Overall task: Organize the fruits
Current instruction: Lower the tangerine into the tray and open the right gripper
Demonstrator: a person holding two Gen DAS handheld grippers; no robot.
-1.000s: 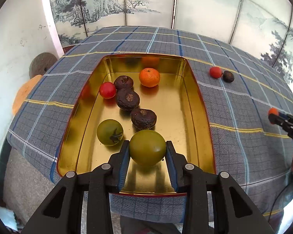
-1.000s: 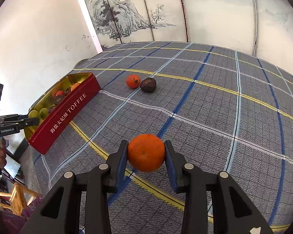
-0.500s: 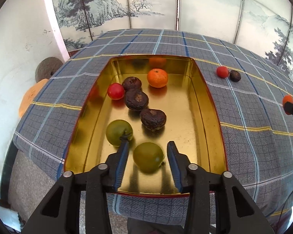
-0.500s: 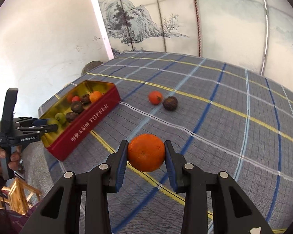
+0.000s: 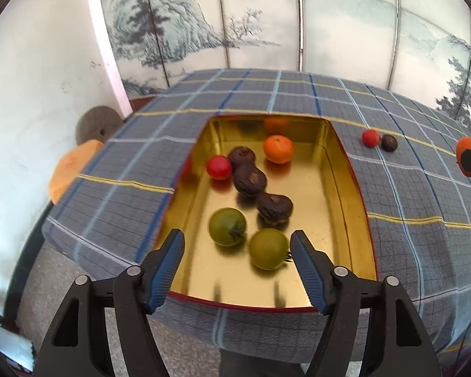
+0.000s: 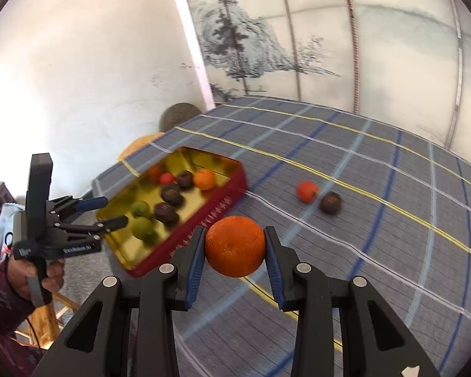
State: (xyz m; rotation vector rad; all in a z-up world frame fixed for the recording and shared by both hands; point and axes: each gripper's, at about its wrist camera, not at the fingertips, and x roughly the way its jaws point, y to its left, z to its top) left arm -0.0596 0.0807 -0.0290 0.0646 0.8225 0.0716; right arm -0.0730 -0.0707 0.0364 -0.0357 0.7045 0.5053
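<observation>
A gold-lined red tin (image 5: 358,194) sits on the checked tablecloth and holds several fruits. A green fruit (image 5: 268,248) lies at its near end beside another green fruit (image 5: 226,226). My left gripper (image 5: 237,245) is open and empty above the tin's near edge; it also shows in the right wrist view (image 6: 105,212). My right gripper (image 6: 234,245) is shut on an orange (image 6: 234,245), held above the cloth right of the tin (image 6: 185,242). A small red fruit (image 6: 306,191) and a dark fruit (image 6: 330,202) lie loose on the cloth.
The tin also holds three dark fruits (image 5: 249,179), a red fruit (image 5: 218,167) and an orange fruit (image 5: 278,148). The table edge (image 5: 260,339) runs just below the tin. A painted screen stands behind the table. An orange cushion (image 5: 69,169) lies left.
My left gripper opened, dropped the green fruit into the tin and pulled back. My right gripper carried the orange up and toward the tin.
</observation>
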